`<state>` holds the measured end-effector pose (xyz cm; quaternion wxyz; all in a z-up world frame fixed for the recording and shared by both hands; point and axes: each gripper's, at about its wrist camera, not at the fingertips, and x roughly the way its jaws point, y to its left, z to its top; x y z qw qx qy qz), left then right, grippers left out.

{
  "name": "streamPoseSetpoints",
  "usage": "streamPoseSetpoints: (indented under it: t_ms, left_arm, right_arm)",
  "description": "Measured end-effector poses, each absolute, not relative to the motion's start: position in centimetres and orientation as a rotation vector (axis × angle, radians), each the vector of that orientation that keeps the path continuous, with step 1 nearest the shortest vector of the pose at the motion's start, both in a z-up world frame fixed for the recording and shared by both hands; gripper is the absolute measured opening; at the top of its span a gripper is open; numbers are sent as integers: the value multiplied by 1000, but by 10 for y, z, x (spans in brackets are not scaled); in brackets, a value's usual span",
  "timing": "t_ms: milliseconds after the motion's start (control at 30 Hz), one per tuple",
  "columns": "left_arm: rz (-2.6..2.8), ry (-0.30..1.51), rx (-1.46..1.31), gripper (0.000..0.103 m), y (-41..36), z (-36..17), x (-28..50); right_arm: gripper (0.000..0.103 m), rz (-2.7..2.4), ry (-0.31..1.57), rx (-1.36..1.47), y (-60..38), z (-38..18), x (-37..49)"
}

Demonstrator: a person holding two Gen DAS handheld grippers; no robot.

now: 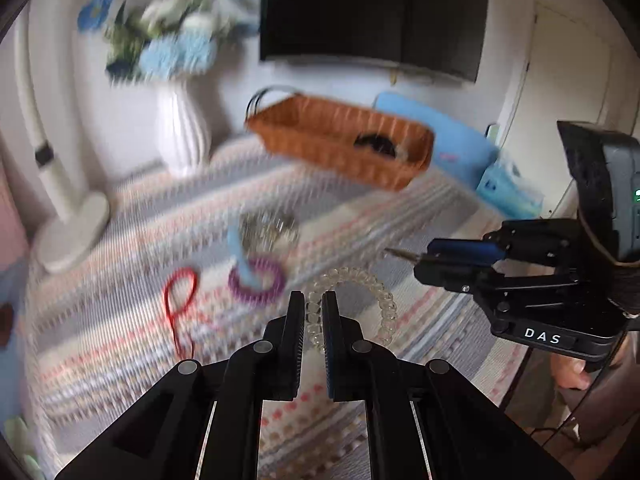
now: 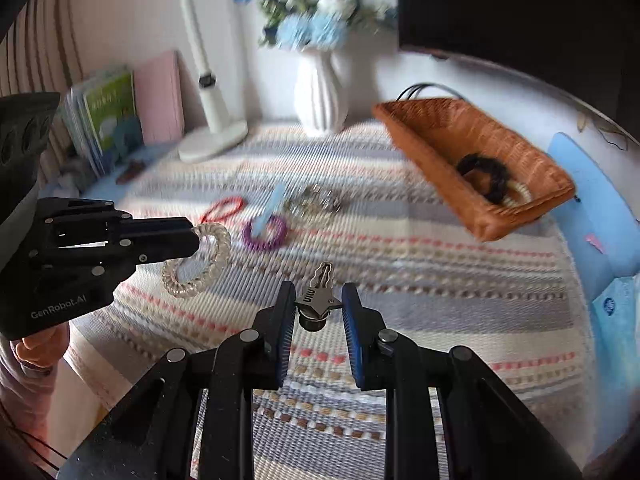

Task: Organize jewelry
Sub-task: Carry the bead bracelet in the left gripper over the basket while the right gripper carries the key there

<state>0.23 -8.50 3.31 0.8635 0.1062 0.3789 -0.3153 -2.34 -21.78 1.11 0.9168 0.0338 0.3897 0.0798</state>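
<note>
Tongs on both sides are loaded! The left tongs are clenched on the clear spiral bracelet, pinching one arc so the rest of the loop hangs free above the table, clear of the striped cloth. The right tongs are grasping a small metal hair clip across its hinge end, prongs pointing forward, a grip that looks meant to keep it from twisting. Both views are smeared with motion blur, so finer detail is hard to call. The wicker basket sits at the far right of the table with a black scrunchie lying inside, and it looks like the destination for both pieces. On the cloth wait a purple coil tie with a light blue clip touching it, a red cord loop, and a silvery bracelet just beyond.
</note>
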Motion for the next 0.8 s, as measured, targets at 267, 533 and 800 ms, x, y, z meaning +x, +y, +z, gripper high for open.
streamPoseSetpoints:
  t_ms: [267,533,800]
  left_arm:
    - [-731,697,290,9,-144,78,10]
    - [-732,716,255,9,-200,86,73]
    - [-669,836,112,9,-251,51,190]
  right_arm:
    - [26,54,702,114,-279,56,-25]
    - [26,-28,670,250,-379,78,21]
    - [26,-3,730,468,-442,39,122]
